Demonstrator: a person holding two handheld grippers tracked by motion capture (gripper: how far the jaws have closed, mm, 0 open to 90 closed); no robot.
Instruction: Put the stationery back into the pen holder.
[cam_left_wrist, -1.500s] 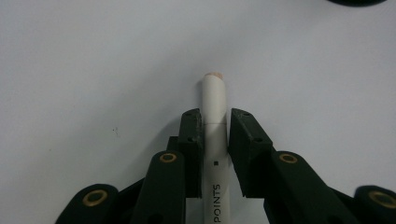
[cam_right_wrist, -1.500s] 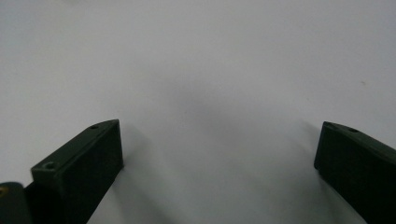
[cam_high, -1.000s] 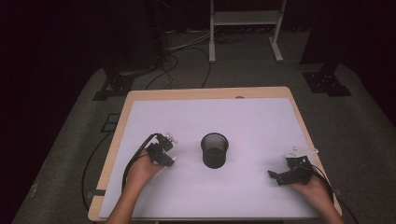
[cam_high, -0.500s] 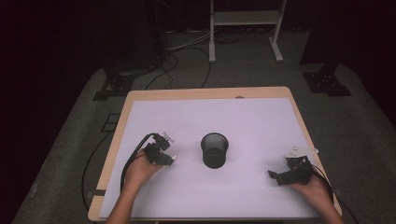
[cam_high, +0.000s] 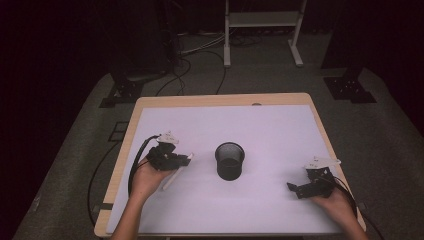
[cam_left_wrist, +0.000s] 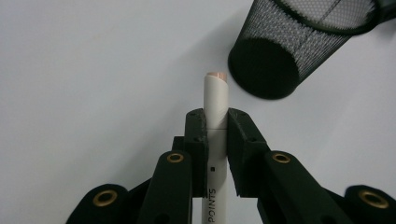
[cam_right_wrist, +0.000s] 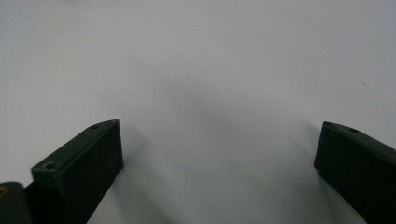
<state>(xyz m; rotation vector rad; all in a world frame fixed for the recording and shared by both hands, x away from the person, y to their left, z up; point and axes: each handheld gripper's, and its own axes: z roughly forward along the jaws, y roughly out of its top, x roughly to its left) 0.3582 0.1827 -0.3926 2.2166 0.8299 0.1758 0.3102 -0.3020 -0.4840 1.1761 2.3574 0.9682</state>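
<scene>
Left gripper (cam_left_wrist: 216, 122) pinches white pen (cam_left_wrist: 215, 109) mid-barrel, so you can tip it into mesh cup (cam_left_wrist: 285, 51) | right gripper (cam_right_wrist: 219, 154) spread, idle, clear of your path.

Left claw (cam_left_wrist: 216, 122): jaws clamped tight, hand raised | Right claw (cam_right_wrist: 219, 154): jaws spread wide, hand low

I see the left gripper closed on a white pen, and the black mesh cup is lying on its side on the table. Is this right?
Not quite. The mesh cup stands upright on the table, its open mouth facing up, as the high view shows. The rest holds: the left gripper is closed on the white pen.
</scene>
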